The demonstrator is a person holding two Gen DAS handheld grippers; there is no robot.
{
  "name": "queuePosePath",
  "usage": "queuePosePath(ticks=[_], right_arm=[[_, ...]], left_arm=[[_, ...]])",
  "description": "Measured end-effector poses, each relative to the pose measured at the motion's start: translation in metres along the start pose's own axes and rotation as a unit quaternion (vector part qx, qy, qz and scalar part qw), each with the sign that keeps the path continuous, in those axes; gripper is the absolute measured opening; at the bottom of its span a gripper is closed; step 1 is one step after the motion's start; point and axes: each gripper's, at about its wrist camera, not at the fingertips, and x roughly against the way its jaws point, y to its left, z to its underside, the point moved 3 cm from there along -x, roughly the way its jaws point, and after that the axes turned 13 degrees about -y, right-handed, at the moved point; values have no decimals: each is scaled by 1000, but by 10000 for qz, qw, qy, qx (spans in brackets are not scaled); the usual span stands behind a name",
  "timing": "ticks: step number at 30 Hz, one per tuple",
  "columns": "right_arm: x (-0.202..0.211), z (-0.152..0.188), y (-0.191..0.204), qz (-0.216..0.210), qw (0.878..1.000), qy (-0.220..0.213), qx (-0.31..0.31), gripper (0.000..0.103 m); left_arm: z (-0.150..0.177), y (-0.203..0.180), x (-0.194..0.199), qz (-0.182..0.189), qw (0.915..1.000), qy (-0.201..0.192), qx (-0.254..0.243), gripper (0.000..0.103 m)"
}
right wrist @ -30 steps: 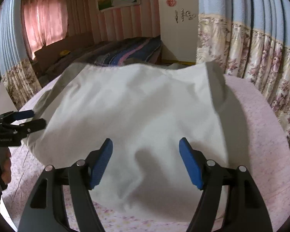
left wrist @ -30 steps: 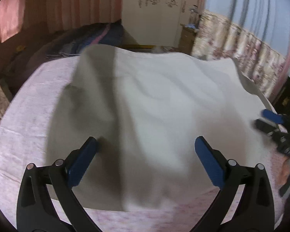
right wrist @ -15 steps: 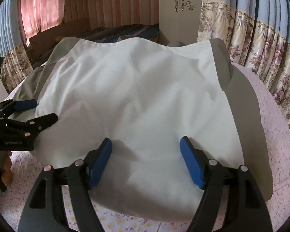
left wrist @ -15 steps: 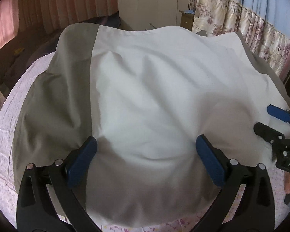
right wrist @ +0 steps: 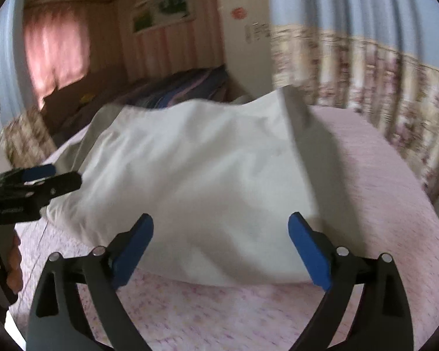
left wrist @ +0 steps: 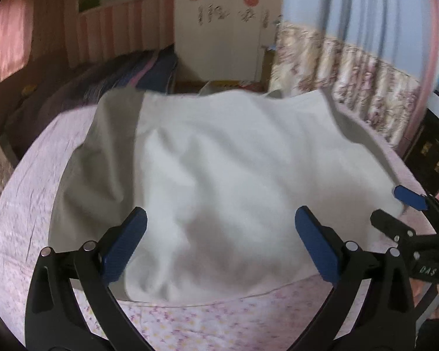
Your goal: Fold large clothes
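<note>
Broadly, the bed (left wrist: 23,204) carries the white garment (left wrist: 219,190) ahead of both your claws, its near hem running crosswise. Bare sheet lies on either flank. Your left claw (left wrist: 219,242) and right claw (right wrist: 219,248) stand apart, empty, the right one's jaws having just been opening.

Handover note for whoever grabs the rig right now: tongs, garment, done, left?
Left tongs: open, empty.
Right tongs: jaws have just been opening, now wide, nothing between the pads.
Large white-and-grey cloth garment: lying released on the pink floral bed sheet, wrinkled, a grey strip showing along each side.
Done: garment laid down, both grips off.
Left: probably smooth it, then continue folding.
</note>
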Motion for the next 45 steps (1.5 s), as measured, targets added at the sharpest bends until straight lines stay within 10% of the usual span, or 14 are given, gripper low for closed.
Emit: queuePosePath(ticks=[10,19,45], right_arm=[[23,32,-78,907,9845,155,-1493,95],[6,42,-81,692,9786,179,-1929,95],[-44,21,-74,932,9779,264,-1851,87]], left_arm=[[18,-37,-45,34,9986,521,-55,100],[27,-36,-58,58,9979,647,-31,100],[21,-15,-80,14,9953,954,188,100]])
